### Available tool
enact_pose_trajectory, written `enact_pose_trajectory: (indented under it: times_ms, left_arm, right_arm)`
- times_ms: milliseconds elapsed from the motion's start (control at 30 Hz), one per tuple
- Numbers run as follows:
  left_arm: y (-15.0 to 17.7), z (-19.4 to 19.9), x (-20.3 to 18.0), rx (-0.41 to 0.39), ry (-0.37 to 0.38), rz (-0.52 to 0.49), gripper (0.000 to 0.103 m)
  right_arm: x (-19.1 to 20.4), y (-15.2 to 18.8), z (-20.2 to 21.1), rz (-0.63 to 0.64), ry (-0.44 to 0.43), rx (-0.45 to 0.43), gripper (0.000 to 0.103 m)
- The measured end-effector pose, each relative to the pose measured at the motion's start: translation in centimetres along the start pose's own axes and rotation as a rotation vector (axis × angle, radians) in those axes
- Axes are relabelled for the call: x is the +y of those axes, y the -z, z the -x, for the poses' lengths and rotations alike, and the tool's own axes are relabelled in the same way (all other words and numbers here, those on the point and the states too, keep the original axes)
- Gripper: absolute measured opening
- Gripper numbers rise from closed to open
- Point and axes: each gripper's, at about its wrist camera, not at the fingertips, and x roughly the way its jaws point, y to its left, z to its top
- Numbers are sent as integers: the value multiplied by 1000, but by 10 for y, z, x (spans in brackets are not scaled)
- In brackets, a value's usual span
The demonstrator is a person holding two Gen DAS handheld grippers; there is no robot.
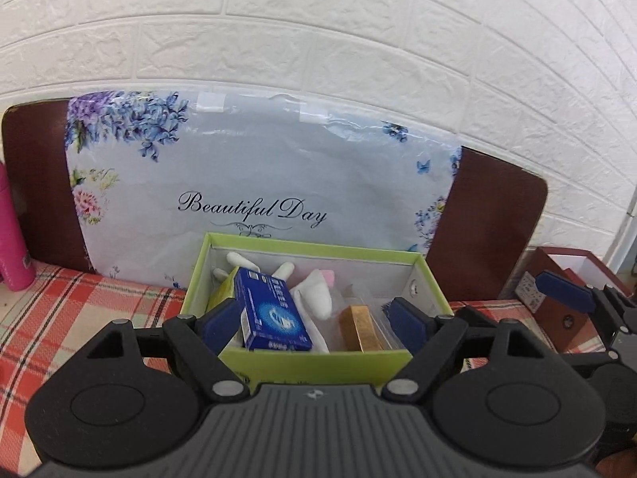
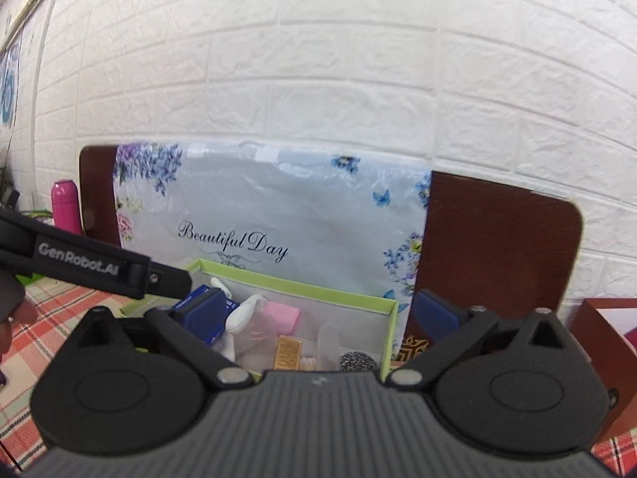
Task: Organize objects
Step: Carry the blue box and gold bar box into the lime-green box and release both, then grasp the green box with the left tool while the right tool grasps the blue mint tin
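1. Nearest us, our left gripper (image 1: 314, 320) has its fingers spread wide with nothing pinched between them; its pads hang at the near rim of the green box (image 1: 318, 362).
2. Our right gripper (image 2: 316, 314) is also spread wide and empty, just right of the left one.
3. Inside the green box lie the things we are sorting: a blue carton (image 1: 274, 310) leaning at the left, a white soft toy (image 1: 314, 292) in the middle, a gold block (image 1: 360, 328) to its right, and a steel scrubber (image 2: 356, 360) in the near right corner.
4. We judge that one placement is finished and both hands are free, so the next move calls for finding another loose item on the checked cloth (image 1: 79, 306).
5. To the right stands a red box (image 1: 557, 298); far left, a pink bottle (image 1: 12, 239).
6. Behind the green box, a flowered bag (image 1: 258, 183) leans against a brown board (image 1: 489, 215) and the white brick wall (image 1: 318, 40).
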Motion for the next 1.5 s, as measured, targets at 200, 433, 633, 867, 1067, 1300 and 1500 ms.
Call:
enact_pose_trajectory:
  times_ms: [200,433,633,867,1067,1300,1500]
  left_arm:
    - [46,15,-1,53,-3,22,87]
    - [117,15,12,202,48,84,87]
    - [134,23,21,211,49,87,87]
    - [125,2,16,162,63,23,87]
    - [115,-33,-1,175,76,-56,87]
    - [113,-72,-13,220,40,-144,87]
    - [128,-72,-10,230,26,-186,70]
  right_arm:
    - [-10,32,38,-74,7,23,103]
    - [1,101,44,-84,-34,152,102]
    - [24,129,4,193,-60,161,100]
    - [21,129,-5,151,-59,202,66]
    - [10,136,32,27,9,249,61]
    - [0,143,70,-87,-6,274,59]
    - [7,146,79,-85,2,275,59]
